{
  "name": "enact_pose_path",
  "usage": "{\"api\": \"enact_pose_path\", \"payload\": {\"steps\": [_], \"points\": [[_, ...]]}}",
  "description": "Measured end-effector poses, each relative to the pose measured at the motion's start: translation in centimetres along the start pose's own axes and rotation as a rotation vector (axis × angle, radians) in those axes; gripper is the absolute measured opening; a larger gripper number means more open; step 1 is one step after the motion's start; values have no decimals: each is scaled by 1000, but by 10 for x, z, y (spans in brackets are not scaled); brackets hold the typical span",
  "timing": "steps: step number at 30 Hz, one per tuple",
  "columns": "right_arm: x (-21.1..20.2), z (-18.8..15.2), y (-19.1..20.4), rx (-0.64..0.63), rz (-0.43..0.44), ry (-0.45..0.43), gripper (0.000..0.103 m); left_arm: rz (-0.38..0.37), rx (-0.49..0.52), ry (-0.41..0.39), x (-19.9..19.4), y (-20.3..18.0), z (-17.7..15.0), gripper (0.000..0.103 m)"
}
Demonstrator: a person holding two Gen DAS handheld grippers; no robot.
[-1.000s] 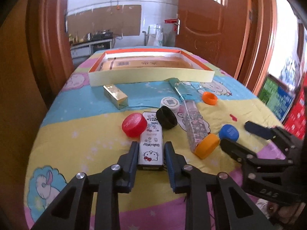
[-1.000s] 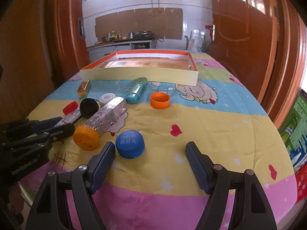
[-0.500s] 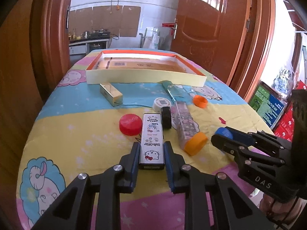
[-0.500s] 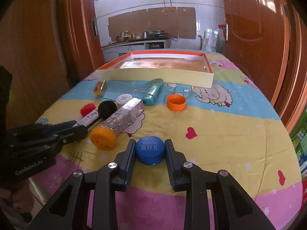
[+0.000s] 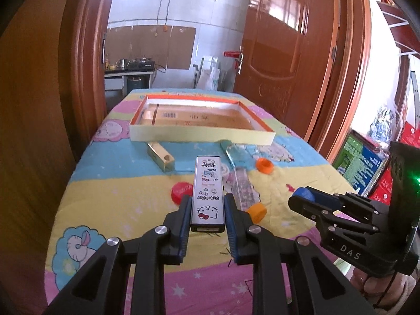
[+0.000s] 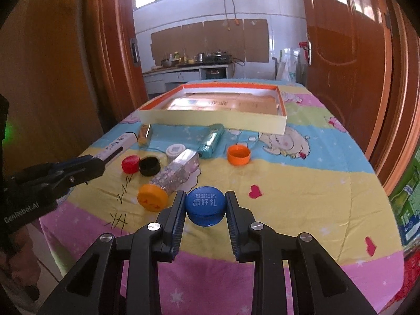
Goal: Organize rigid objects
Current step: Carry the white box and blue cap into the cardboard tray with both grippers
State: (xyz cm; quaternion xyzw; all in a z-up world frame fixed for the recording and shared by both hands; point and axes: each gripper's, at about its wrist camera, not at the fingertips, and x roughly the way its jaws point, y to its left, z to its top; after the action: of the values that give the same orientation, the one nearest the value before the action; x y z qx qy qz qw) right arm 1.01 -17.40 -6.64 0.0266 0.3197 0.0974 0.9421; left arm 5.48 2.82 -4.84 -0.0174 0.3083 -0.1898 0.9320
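The left tool (image 5: 207,216) is clamped on the near end of a white Hello Kitty case (image 5: 208,196), which sticks out ahead of its 2 fingers above the surface (image 5: 113,199). The right tool (image 6: 205,210) is closed on a blue cap (image 6: 205,206). Just ahead-left of it lies a clear tube (image 6: 178,172) with an orange cap (image 6: 152,197). Far ahead of both sits a shallow cardboard tray (image 6: 210,120).

A table covered by a pastel cartoon-print cloth (image 6: 302,183) carries a shallow orange-rimmed cardboard tray (image 6: 210,120) at the far end, and nearer a gold rectangular box (image 5: 160,155), teal tube (image 6: 211,141), orange cap (image 6: 238,155), red cap (image 6: 130,163), black cap (image 6: 149,166), white round lid (image 6: 175,150) and orange-capped clear bottle (image 6: 170,177).
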Motion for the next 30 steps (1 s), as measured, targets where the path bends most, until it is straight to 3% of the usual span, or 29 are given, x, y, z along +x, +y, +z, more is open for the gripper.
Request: {"api": "enact_pose_path", "payload": {"steps": [9,19,30], "points": [[-17,36,-8,-49,-10,-54,30,51,31,-52,-9,-1,39,25],[-2,111,-30,-104,-13,-68,30,85,41,-74,14,5,119,25],[67,192,-74,-59,22,-6,30,109,-4,97,117,34,188,25]]}}
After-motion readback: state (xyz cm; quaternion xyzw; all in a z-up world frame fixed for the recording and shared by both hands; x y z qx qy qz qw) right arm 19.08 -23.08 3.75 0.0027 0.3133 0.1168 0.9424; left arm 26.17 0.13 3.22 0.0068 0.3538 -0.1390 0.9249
